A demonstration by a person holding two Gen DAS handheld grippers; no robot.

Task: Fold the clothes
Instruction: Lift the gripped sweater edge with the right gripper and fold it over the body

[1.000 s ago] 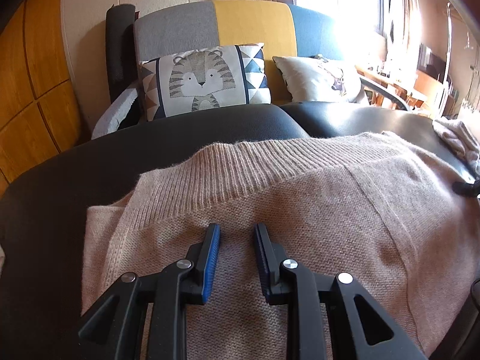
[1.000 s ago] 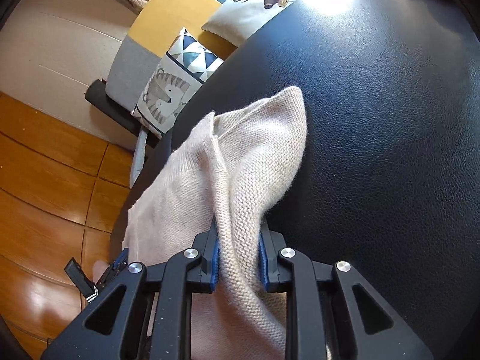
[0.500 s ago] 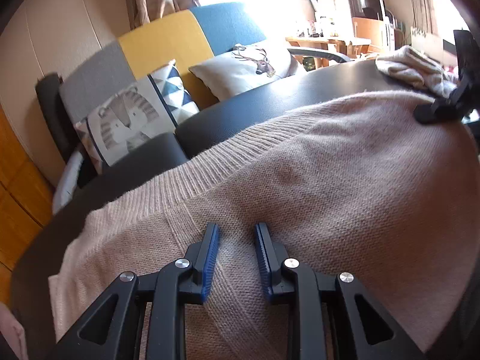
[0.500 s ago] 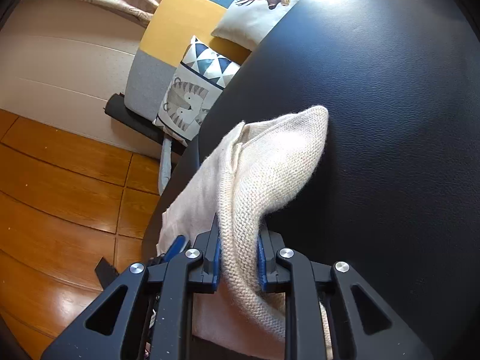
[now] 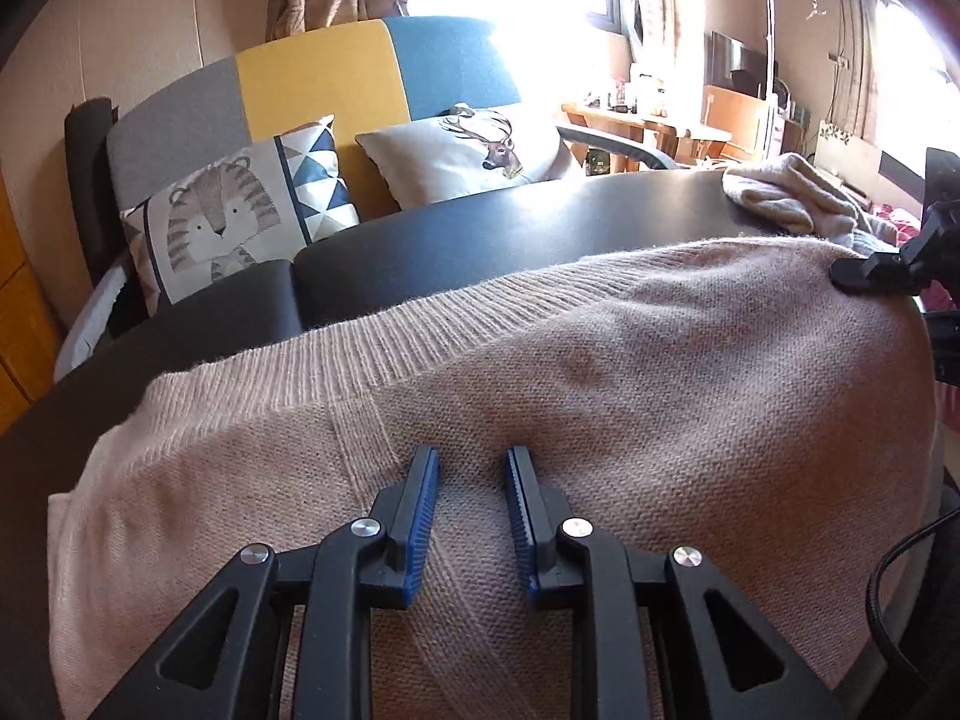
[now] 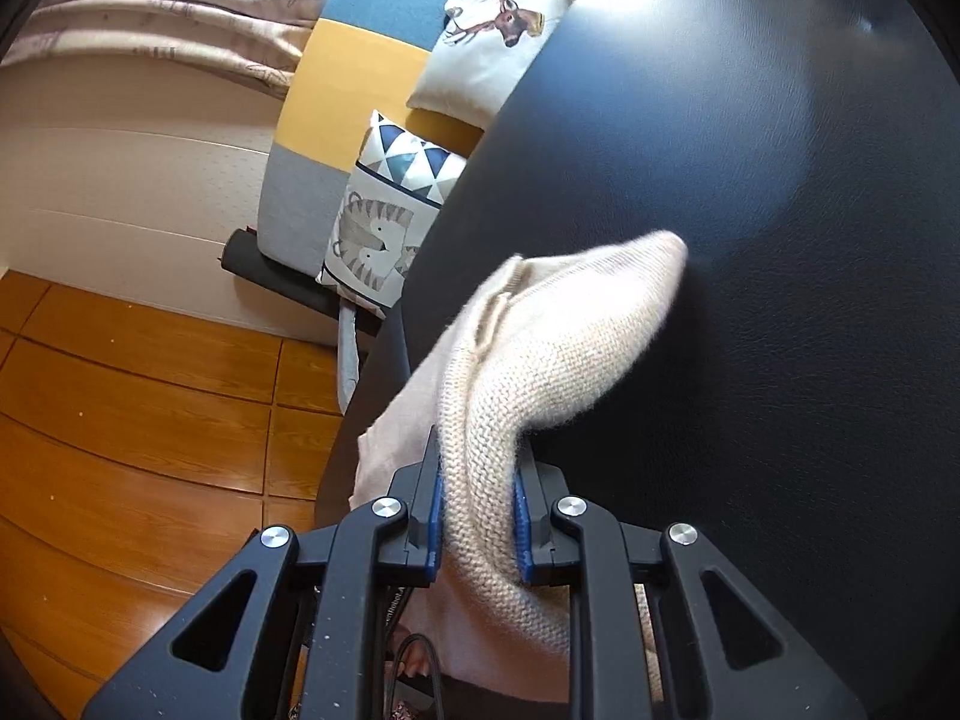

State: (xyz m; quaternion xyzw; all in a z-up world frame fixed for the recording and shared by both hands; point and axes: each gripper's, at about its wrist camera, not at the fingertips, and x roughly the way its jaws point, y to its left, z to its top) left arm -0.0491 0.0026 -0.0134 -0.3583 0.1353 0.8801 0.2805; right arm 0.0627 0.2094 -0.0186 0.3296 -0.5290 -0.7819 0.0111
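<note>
Beige knit fills most of what we see: the sweater lies spread over the black leather table, its ribbed hem running along the far edge. At the far left of the left wrist view we note a tiger-print cushion, then a deer-print cushion, both on a sofa with a grey, yellow and blue back; the fisheye rim cuts off the sofa's left end. The left gripper sits low over the sweater near a seam, its blue-lined fingers parted with flat knit showing between them; we cannot tell whether the tips touch the cloth. Further right a second pale garment lies bunched at the table's far right edge, partly hidden behind the sweater's rise. At the right margin only a black fragment of the right gripper shows against the sweater's edge, its fingers not legible there. In the right wrist view, wooden flooring occupies the left, and the right gripper is clamped on a thick bunched fold of the sweater, which arches up off the table. The fold's lower run disappears behind the gripper body.
</note>
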